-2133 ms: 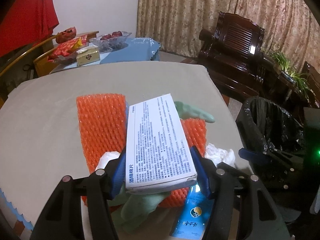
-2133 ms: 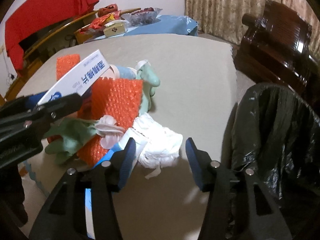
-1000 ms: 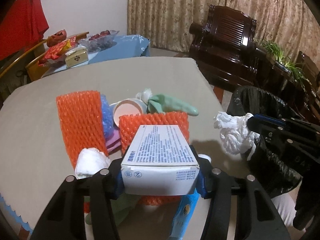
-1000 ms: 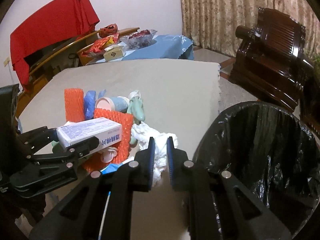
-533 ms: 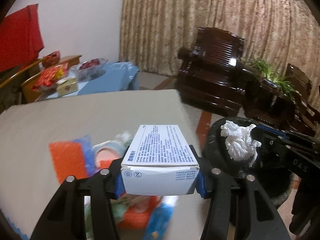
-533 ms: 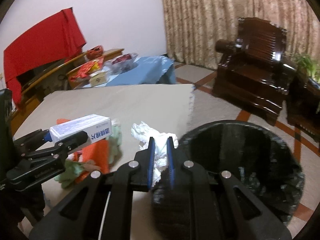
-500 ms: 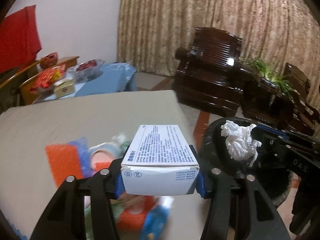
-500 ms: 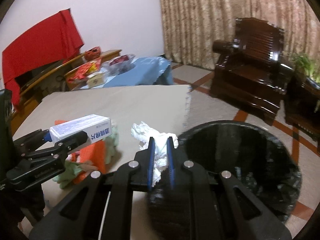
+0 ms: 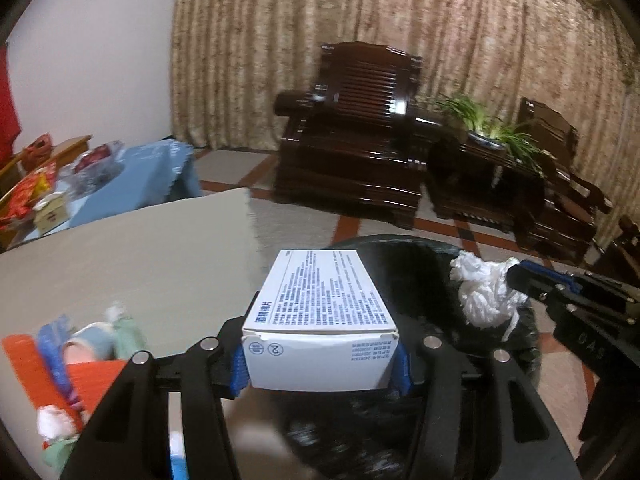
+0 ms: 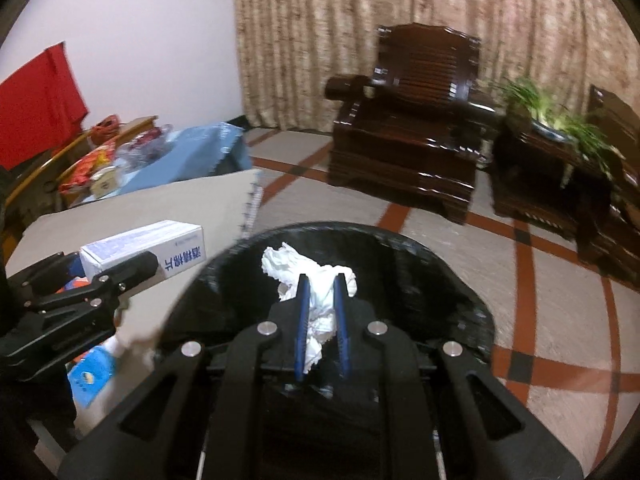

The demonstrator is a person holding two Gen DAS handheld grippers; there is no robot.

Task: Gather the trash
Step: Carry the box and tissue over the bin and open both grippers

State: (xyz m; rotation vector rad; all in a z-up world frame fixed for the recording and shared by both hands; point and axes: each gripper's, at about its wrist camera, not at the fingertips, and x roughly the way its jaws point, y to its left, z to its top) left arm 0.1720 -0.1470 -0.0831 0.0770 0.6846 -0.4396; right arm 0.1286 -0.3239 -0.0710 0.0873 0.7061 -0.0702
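Over the black-lined bin [image 10: 400, 264] at lower centre, the right gripper [image 10: 320, 292] pinches a crumpled tissue [image 10: 308, 268] nearly closed; the left gripper [image 9: 320, 356], half open, clamps a white box [image 9: 320, 304]. Best to centre both above the bin's mouth before releasing.

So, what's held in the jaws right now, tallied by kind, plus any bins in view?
White printed boxes: 1, the box clamped in the left gripper
Crumpled white tissue wads: 1, the tissue pinched in the right gripper, over the bin mouth
Black-lined trash bins: 1, the bin
Total: 3
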